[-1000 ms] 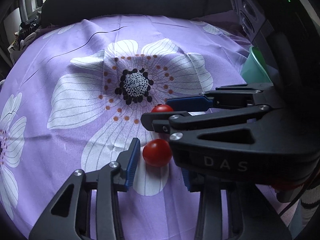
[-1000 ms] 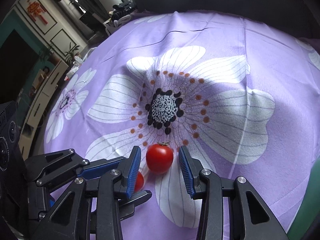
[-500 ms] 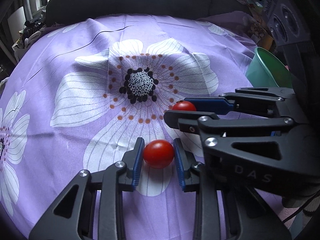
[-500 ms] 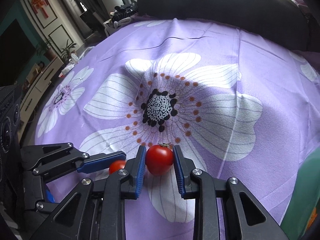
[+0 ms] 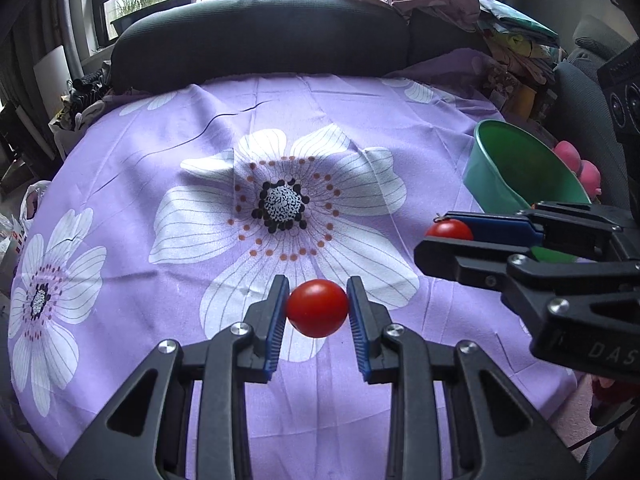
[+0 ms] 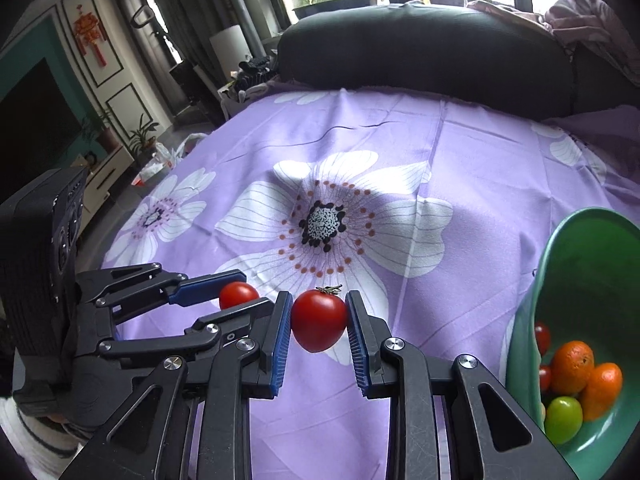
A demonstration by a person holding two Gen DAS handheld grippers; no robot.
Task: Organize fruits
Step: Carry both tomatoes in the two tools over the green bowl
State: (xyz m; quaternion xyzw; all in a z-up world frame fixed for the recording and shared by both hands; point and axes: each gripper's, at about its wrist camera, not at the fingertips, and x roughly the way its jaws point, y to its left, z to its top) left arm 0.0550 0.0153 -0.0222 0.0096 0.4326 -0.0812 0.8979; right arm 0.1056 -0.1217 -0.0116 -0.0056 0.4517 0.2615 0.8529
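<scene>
Purple cloth printed with white flowers point(image 5: 280, 208) covers the table, a dark sofa back point(image 5: 256, 36) behind it and a green bowl point(image 5: 516, 168) at its right edge, holding oranges point(image 6: 572, 368), a green fruit point(image 6: 563, 419) and small red ones. Left of the bowl, the left gripper point(image 5: 317, 308) has its blue pads pressed against both sides of a smooth red tomato point(image 5: 317, 308), held off the cloth. Nearer the bowl, the right gripper point(image 6: 319, 320) is likewise closed on a stemmed tomato point(image 6: 319, 320), just beside the bowl's rim.
</scene>
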